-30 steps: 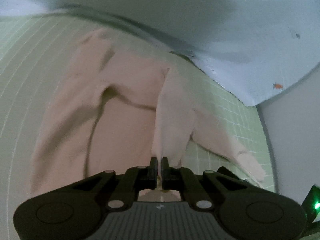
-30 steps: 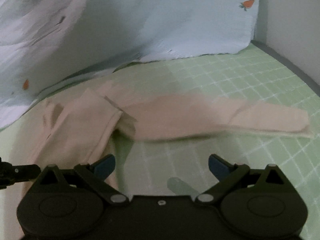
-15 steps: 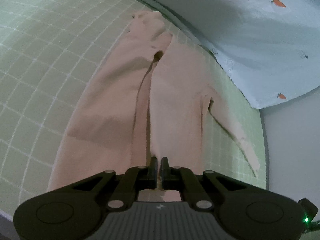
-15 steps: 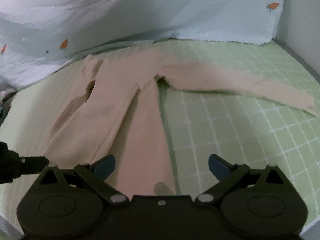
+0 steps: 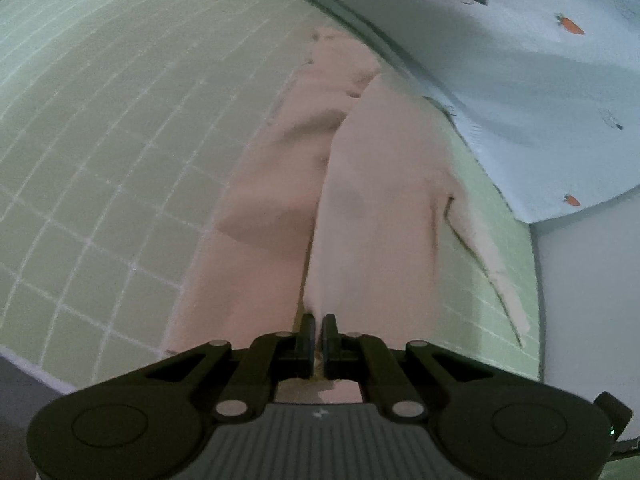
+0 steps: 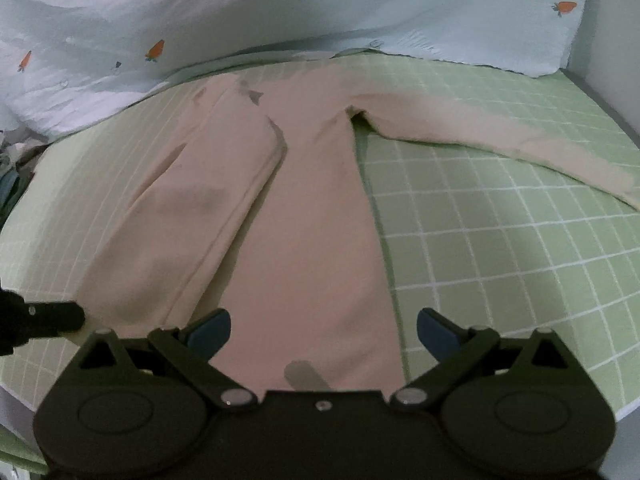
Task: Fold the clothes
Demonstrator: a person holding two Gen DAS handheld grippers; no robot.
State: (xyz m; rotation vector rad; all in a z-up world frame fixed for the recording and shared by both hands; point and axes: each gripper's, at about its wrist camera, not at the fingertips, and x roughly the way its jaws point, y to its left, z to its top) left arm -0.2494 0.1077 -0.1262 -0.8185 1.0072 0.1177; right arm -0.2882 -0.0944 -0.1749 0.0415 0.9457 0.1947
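A pale pink long-sleeved soft-knit garment [image 6: 304, 208] lies spread on a bed with a light green sheet printed in a white grid [image 6: 500, 248], its lower hem nearest the cameras. Its left side is folded over onto the body, forming a long doubled panel [image 6: 188, 216], while the other sleeve [image 6: 500, 136] stretches flat out to the right across the sheet. The left hand-held gripper [image 5: 319, 334] has its fingers pressed together, pinching the garment's fabric edge [image 5: 316, 304] at the hem. The right hand-held gripper [image 6: 323, 326] hovers over the hem with its blue-tipped fingers [image 6: 210, 326] spread wide, holding nothing. Beyond the garment lies a light blue quilt with small orange carrot prints [image 6: 320, 4], against a pale wall [image 5: 592, 280]
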